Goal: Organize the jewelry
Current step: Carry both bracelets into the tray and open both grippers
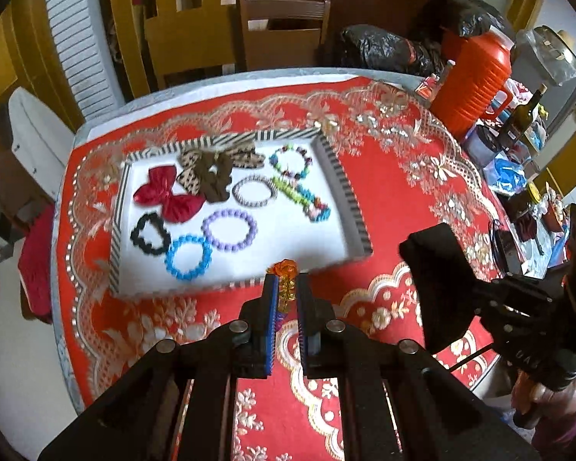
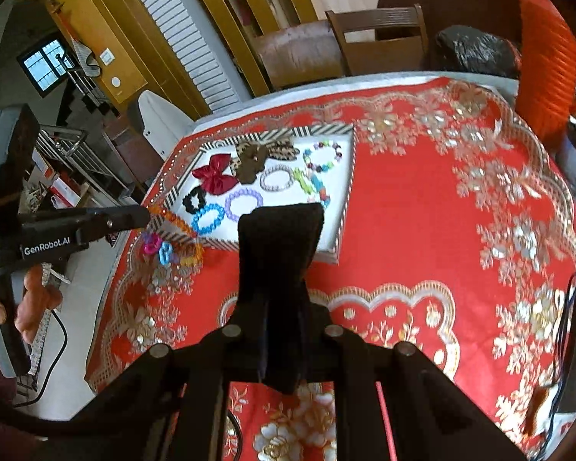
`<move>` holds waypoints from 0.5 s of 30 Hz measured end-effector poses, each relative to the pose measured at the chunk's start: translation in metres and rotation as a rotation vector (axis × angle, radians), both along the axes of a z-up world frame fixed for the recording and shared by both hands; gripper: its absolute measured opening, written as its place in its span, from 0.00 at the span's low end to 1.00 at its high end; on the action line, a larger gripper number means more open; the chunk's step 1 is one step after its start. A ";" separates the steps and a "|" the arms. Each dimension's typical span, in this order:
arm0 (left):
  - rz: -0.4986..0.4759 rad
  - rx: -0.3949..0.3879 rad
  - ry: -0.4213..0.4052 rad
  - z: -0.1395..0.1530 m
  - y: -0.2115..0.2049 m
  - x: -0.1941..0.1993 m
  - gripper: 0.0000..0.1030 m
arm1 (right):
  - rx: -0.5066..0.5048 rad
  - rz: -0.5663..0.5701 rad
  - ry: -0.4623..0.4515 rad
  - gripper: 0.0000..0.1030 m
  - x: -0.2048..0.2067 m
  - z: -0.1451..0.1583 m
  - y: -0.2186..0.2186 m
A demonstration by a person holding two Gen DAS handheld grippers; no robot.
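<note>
A striped-rim tray point(image 1: 341, 188) with a white floor holds a red bow point(image 1: 169, 196), a brown scrunchie point(image 1: 211, 176) and purple point(image 1: 230, 230), blue point(image 1: 188, 257) and black point(image 1: 149, 234) bead bracelets. My left gripper point(image 1: 286, 282) hovers over the tray's near edge, shut on an orange bead bracelet point(image 1: 286, 274). In the right wrist view that bracelet point(image 2: 176, 224) hangs in a loop from the left gripper point(image 2: 144, 215). My right gripper point(image 2: 280, 219) is shut on a black fabric piece point(image 2: 280, 238) that hides its fingertips. It shows at the right in the left wrist view point(image 1: 432, 253).
The table wears a red and gold cloth point(image 1: 384, 176). Small pink and blue links point(image 2: 159, 249) lie on it by the tray's near-left corner. An orange ribbed jug point(image 1: 468, 80), a dark bottle point(image 1: 518, 123) and black bags point(image 1: 380, 48) crowd the far right. Chairs point(image 1: 284, 34) stand behind.
</note>
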State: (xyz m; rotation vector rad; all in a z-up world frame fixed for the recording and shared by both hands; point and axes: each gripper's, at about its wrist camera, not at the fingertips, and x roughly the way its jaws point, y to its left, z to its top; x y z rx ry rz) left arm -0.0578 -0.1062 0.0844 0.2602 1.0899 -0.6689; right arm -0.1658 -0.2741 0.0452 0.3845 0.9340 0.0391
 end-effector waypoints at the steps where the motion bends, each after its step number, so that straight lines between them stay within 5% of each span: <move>1: -0.002 0.002 -0.006 0.001 -0.003 0.001 0.00 | -0.003 0.002 -0.001 0.11 0.003 0.001 -0.001; 15: -0.022 0.025 0.044 -0.028 -0.058 0.034 0.00 | -0.037 0.011 0.025 0.11 0.056 -0.002 -0.024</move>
